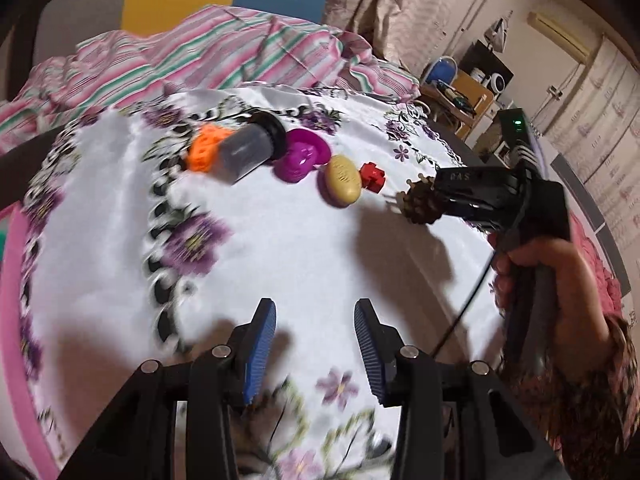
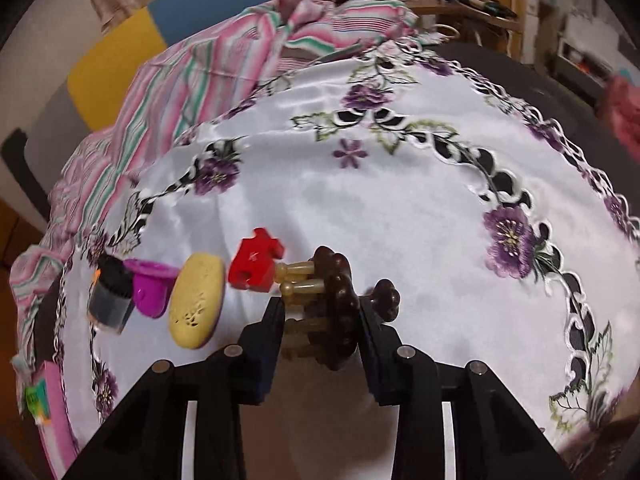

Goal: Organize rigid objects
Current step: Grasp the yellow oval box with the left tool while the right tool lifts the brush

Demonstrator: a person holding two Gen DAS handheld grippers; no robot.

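My right gripper [image 2: 322,320] is clamped on a brown knobbed piece [image 2: 336,304] with amber pegs, held just above the white floral cloth [image 2: 400,208]. Its pegs point at a red block [image 2: 256,266], very near it; contact I cannot confirm. Beyond the block a row runs on: yellow oval [image 2: 196,306], magenta cup [image 2: 150,288], grey capped jar [image 2: 110,298]. My left gripper [image 1: 315,344] hovers wide apart, holding nothing.
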